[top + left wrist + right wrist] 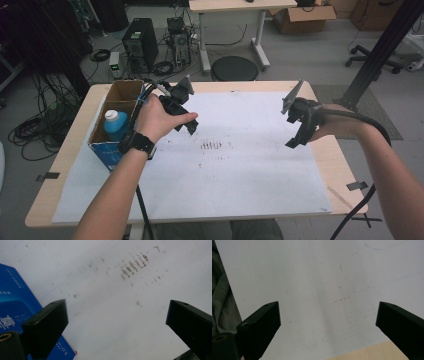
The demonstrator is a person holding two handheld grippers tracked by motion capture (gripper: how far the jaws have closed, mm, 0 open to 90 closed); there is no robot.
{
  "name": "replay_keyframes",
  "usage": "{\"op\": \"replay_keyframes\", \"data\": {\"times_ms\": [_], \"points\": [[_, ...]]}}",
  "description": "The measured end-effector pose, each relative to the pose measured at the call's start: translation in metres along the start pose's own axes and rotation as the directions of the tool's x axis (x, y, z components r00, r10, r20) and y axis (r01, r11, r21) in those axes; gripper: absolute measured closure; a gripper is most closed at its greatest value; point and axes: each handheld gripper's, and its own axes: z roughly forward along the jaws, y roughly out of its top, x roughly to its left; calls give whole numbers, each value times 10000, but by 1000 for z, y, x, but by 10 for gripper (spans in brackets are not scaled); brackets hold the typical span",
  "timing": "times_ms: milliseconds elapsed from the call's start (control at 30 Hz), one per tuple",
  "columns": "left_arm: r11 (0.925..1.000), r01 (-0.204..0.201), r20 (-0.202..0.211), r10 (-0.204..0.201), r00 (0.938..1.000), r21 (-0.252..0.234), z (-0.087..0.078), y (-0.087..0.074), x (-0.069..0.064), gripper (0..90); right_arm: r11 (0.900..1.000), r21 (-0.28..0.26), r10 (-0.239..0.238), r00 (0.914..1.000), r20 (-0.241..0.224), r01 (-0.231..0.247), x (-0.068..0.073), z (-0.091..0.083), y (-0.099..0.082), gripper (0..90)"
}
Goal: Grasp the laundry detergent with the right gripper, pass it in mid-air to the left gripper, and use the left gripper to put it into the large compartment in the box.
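Note:
An open-topped blue box (111, 125) stands at the table's left side and holds a blue bottle with a white cap (116, 124). My left gripper (191, 128) hovers just right of the box over the white sheet (240, 165), pointing down. In the left gripper view its jaws (116, 307) stand wide open with nothing between them, the box's blue wall (15, 312) at the left. My right gripper (295, 140) hangs over the sheet's right part. Its jaws (328, 308) are also open and empty.
Smudged dark marks (211, 146) lie mid-sheet, also seen as brown marks (132, 265) ahead of the left jaws. Bare wooden table (345, 175) borders the sheet, with black tape pieces (356, 185) near the right edge. Computers, cables and a round stool (234, 68) stand beyond.

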Motion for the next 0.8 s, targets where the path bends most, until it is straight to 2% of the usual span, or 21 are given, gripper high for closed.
{"op": "replay_keyframes", "data": {"times_ms": [300, 800], "points": [[9999, -24, 283, 28, 9996, -135, 1, 1, -3, 47, 10000, 39, 34, 10000, -9, -34, 0, 1, 0, 54], [9998, -149, 245, 151, 9996, -101, 1, 1, -5, 47, 10000, 42, 12, 10000, 0, -12, 1, 0, 0, 52]]}}
